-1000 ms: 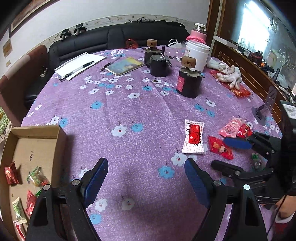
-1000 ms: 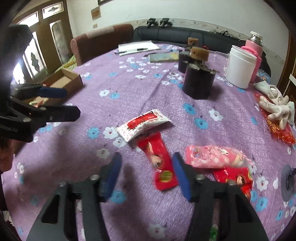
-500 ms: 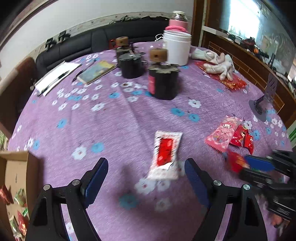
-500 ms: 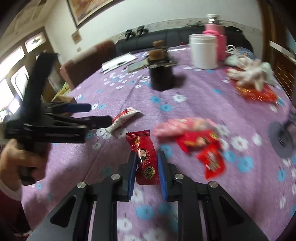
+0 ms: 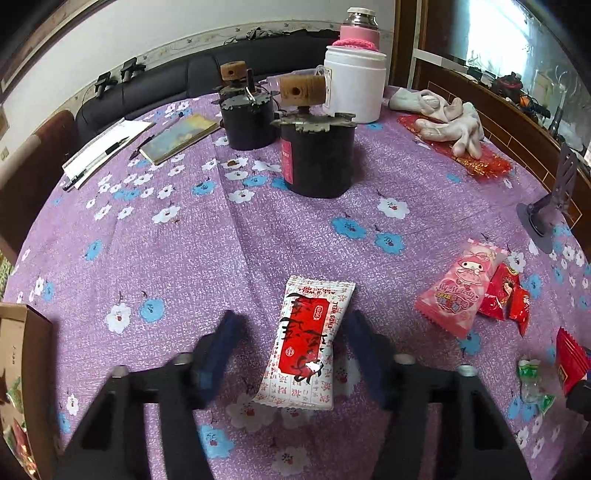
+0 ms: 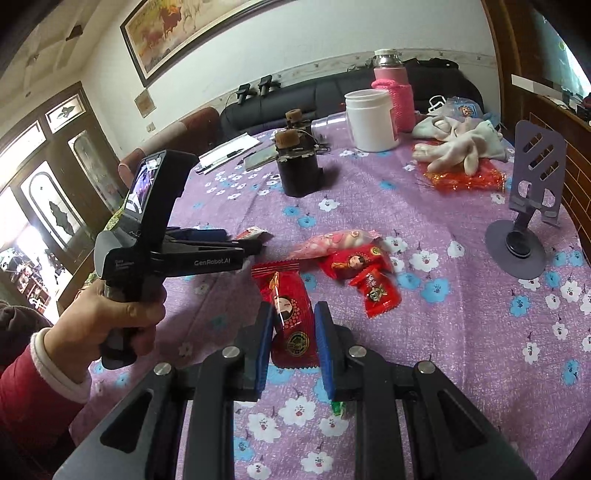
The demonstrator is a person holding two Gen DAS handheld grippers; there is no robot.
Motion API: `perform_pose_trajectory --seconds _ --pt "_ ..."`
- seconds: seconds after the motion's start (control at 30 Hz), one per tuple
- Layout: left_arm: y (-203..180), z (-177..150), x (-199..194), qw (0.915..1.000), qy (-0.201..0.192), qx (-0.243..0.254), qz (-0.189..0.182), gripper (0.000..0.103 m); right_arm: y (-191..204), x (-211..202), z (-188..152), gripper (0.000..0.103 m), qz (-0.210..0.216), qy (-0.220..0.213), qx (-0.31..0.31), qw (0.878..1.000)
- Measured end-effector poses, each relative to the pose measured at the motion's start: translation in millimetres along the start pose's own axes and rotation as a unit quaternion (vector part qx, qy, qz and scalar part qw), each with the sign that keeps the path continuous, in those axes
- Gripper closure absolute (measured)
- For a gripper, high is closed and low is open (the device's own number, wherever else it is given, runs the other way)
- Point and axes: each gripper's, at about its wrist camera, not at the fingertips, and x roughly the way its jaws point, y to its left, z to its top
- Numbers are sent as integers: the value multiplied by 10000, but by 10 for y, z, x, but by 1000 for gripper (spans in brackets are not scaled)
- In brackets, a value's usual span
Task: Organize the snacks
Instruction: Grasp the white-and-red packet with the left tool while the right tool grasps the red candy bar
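My left gripper (image 5: 291,332) is open, its blurred blue fingers on either side of a white-and-red snack packet (image 5: 306,341) lying on the purple cloth. My right gripper (image 6: 293,325) is shut on a red snack packet (image 6: 290,314), held just above the cloth. A pink packet (image 5: 460,286) and small red packets (image 5: 506,293) lie to the right; they also show in the right wrist view (image 6: 354,262). The left gripper's body (image 6: 173,254) shows in the right wrist view. A cardboard box (image 5: 22,373) with snacks sits at the left edge.
Two dark jars (image 5: 317,162) with cork lids, a white tub (image 5: 354,88), a pink flask (image 5: 360,33), white gloves (image 5: 448,122), a notebook (image 5: 181,136) and papers (image 5: 103,147) stand farther back. A grey phone stand (image 6: 524,225) is at the right. A green candy wrapper (image 5: 532,380) lies near the edge.
The left gripper has moved forward and narrowed around the white-and-red packet. The right gripper has closed on the red packet and lifted it slightly, swinging left.
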Motion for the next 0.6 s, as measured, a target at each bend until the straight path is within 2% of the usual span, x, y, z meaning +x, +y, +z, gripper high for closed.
perform_pose_trajectory --seconds 0.03,0.2,0.4,0.6 --pt "-7 -1 -11 10000 15 17 -21 57 17 2 3 81 9 -6 -9 10000" --pt "-7 -47 -59 10000 17 15 -97 72 96 -10 9 81 66 -39 -56 10000" --pt "50 -122 -157 9997 -71 -13 -247 77 190 -51 11 81 75 -81 -126 9999" --pt "238 -214 -421 9994 -293 -145 -130 78 314 -67 1 81 91 -93 -215 9997"
